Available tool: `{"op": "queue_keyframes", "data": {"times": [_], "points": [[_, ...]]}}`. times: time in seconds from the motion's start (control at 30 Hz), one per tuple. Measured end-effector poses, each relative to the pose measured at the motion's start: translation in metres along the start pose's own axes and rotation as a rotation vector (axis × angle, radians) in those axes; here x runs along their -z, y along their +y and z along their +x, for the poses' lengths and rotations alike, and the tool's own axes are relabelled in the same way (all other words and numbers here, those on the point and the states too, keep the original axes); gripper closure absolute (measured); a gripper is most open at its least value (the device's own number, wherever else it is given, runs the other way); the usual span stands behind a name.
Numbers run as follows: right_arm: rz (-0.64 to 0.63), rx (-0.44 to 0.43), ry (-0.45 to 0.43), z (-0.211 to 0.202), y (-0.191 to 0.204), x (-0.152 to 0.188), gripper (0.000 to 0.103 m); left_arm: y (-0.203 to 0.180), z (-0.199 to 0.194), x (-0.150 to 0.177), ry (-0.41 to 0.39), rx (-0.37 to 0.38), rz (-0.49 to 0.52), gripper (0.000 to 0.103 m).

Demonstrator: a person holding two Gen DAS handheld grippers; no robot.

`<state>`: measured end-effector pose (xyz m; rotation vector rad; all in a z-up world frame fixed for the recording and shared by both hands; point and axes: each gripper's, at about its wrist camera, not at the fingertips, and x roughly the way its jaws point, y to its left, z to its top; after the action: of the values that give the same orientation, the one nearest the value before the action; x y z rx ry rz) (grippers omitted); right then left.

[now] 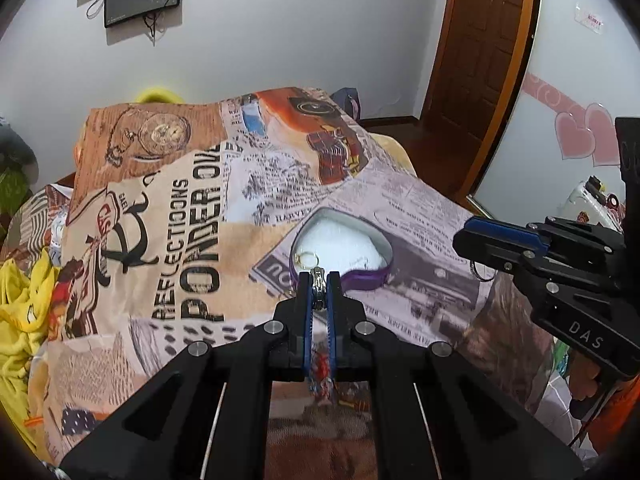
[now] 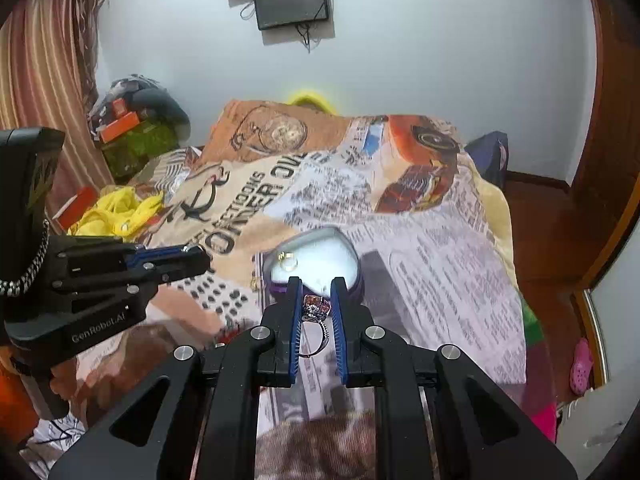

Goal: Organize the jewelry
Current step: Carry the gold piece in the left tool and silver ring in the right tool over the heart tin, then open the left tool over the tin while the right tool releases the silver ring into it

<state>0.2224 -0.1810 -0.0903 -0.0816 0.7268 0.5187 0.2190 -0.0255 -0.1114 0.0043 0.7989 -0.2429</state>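
Left wrist view, grip: the left gripper [image 1: 319, 284] is pinching a silver band ring [image 1: 319, 286] edge-on between its blue pads, jaws nearly together.
Left wrist view, target: a heart-shaped purple box [image 1: 344, 250] with a white lining is lying open on the printed blanket [image 1: 188, 216], just beyond the fingertips; a thin gold hoop [image 1: 306, 259] is resting at its near-left rim.
Left wrist view, neighbour: the right gripper [image 1: 460, 236] is reaching in from the right.
Right wrist view, grip: the right gripper [image 2: 316, 312] is clamping a stone-set ring [image 2: 316, 308] by its cluster head, the shank hanging loose below.
Right wrist view, target: the same box [image 2: 320, 256] is sitting straight ahead.
Handling, judged: both rings are looking light, rigid and slick; the plain band is likely slipping easiest, so gripping across its flat faces is suiting it. The stone head is probably fragile; holding it by the shank would be gentler.
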Motion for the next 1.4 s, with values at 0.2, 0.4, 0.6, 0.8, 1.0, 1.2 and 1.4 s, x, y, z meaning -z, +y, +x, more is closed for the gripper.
{"op": "queue_keyframes", "data": {"times": [0.2, 0.4, 0.6, 0.8, 1.0, 1.2, 1.4], "points": [[0.001, -0.001, -0.036, 0.004, -0.001, -0.014, 0.090, 0.001, 0.010, -0.007, -0.009, 0.001, -0.005, 0.098], [0.014, -0.009, -0.042, 0.017, -0.004, -0.022, 0.090, 0.004, 0.024, -0.016, -0.006, 0.006, -0.012, 0.098], [0.030, -0.014, -0.018, 0.037, -0.009, -0.025, 0.090, 0.007, 0.042, -0.022, 0.008, 0.004, -0.008, 0.098], [0.025, -0.014, 0.019, 0.058, -0.012, -0.027, 0.090, 0.011, 0.061, -0.025, 0.034, 0.010, -0.011, 0.098], [0.028, -0.022, 0.058, 0.075, -0.018, -0.026, 0.090, 0.013, 0.078, -0.026, 0.069, 0.029, -0.012, 0.098], [0.027, -0.038, 0.095, 0.088, -0.024, -0.027, 0.090, 0.013, 0.089, -0.024, 0.090, 0.047, -0.008, 0.098], [0.014, -0.045, 0.109, 0.093, -0.022, -0.026, 0.090, 0.011, 0.093, -0.023, 0.097, 0.057, 0.005, 0.098]]}}
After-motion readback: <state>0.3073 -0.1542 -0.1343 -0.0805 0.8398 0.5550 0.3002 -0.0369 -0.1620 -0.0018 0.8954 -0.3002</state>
